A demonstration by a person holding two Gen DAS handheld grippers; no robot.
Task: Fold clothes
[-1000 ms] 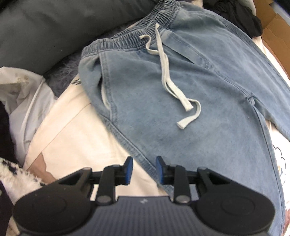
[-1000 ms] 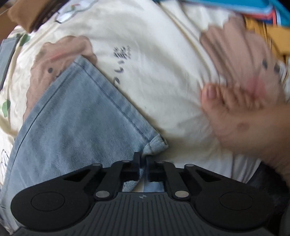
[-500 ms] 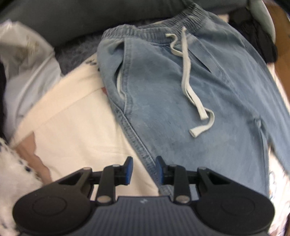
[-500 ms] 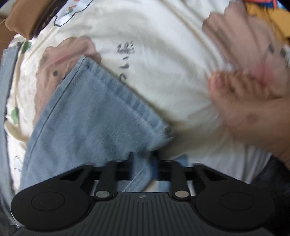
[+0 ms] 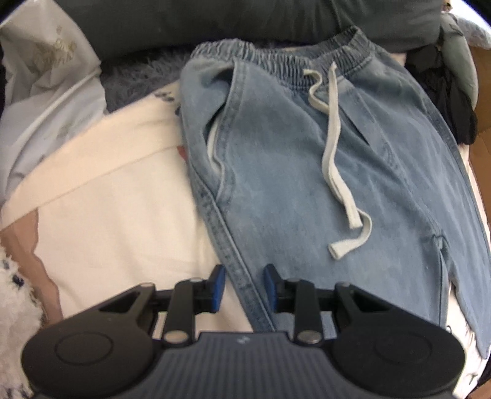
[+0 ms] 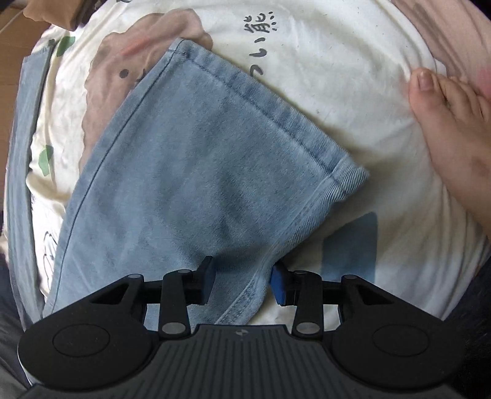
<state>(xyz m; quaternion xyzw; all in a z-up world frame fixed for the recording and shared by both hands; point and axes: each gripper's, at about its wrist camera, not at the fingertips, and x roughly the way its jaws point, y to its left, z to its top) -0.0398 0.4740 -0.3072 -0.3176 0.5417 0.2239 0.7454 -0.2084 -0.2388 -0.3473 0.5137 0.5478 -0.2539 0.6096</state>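
Light blue denim trousers (image 5: 307, 159) lie flat on a cream printed sheet (image 5: 116, 196), elastic waistband at the top and a white drawstring (image 5: 334, 147) trailing down the front. My left gripper (image 5: 242, 288) is open, its blue pads either side of the trousers' left side seam. In the right wrist view a trouser leg (image 6: 190, 172) lies flat with its hem (image 6: 267, 107) running diagonally. My right gripper (image 6: 242, 276) is open over the leg's lower seam, not holding it.
A person's bare foot (image 6: 448, 122) rests on the sheet (image 6: 331, 61) at the right. A dark grey pillow (image 5: 214, 21), a white bag (image 5: 46, 76), a fluffy grey-blue fabric (image 5: 135, 79) and black clothing (image 5: 445, 86) ring the waistband. Cardboard (image 6: 15, 33) shows at far left.
My right gripper was shut on the leg's corner and has opened, leaving the leg lying flat. The left gripper slid right until its open pads straddle the side seam.
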